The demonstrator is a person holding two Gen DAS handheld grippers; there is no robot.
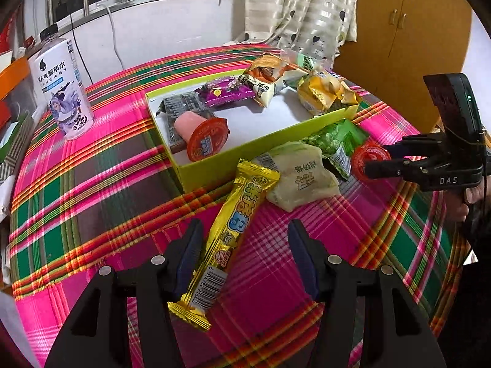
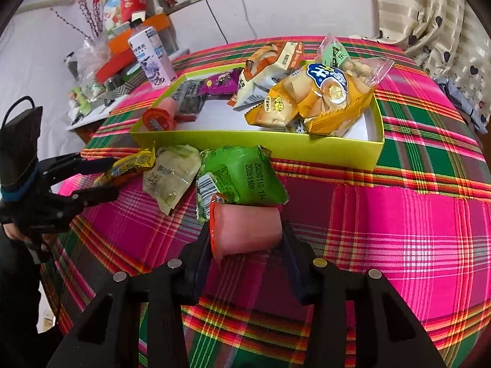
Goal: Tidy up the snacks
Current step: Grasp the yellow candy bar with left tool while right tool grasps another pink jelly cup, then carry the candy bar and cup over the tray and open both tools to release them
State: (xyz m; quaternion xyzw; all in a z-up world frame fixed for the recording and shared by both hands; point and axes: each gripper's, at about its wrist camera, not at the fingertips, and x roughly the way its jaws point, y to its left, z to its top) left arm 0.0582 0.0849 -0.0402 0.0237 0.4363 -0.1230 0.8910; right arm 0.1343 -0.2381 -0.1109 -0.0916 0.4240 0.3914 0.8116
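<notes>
A lime-green box (image 1: 214,165) (image 2: 276,150) on the plaid tablecloth holds a pink jelly cup (image 1: 202,138), a purple packet (image 1: 227,92) and yellow packets (image 2: 325,101). In front of it lie a long yellow snack bar (image 1: 233,233) (image 2: 129,165), a pale green pastry packet (image 1: 302,178) (image 2: 172,178) and a green pea packet (image 1: 334,141) (image 2: 245,174). My left gripper (image 1: 245,236) (image 2: 101,178) stands open, with the bar lying between its fingers. My right gripper (image 2: 245,239) (image 1: 383,159) is shut on a second pink jelly cup (image 2: 245,230) (image 1: 369,159), which lies on its side.
A white drink bottle (image 1: 64,92) (image 2: 152,58) stands left of the box. A wooden wardrobe (image 1: 399,46) and a curtain (image 1: 307,6) are behind the table on the right. Cluttered boxes and bags (image 2: 116,61) sit off the table's far left edge.
</notes>
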